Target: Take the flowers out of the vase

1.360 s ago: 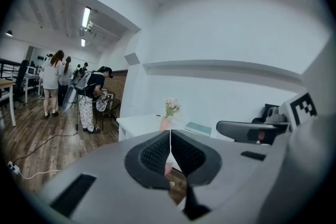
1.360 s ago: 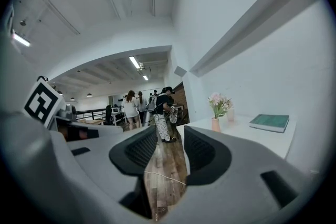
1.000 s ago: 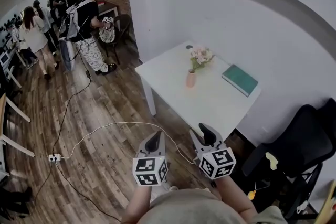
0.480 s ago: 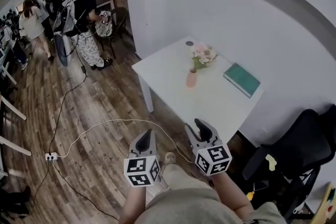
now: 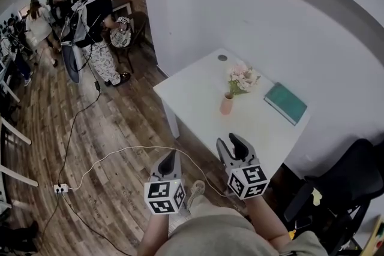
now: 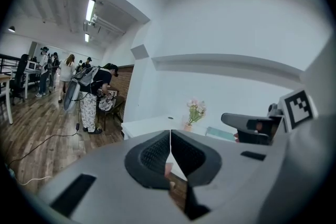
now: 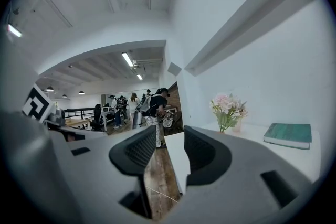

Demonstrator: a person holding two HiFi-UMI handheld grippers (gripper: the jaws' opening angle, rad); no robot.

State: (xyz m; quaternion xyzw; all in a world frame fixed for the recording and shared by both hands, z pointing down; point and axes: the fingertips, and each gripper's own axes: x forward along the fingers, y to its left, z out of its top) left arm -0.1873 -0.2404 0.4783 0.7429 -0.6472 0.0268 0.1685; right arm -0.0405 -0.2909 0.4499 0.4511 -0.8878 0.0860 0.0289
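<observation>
A white table (image 5: 192, 90) stands in the corner of white walls on a wooden floor (image 5: 114, 129). Mid-table, a small pink vase (image 5: 226, 105) holds pale pink flowers (image 5: 242, 78) upright. Short of the table, the left gripper (image 5: 170, 160) is clenched on nothing and the right gripper (image 5: 233, 144) is released.

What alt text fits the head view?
A white table against a white wall holds a pink vase of pale pink flowers and a green book. Nearer the camera, above a wood floor, the left gripper has its jaws together and the right gripper has them apart, both empty.
</observation>
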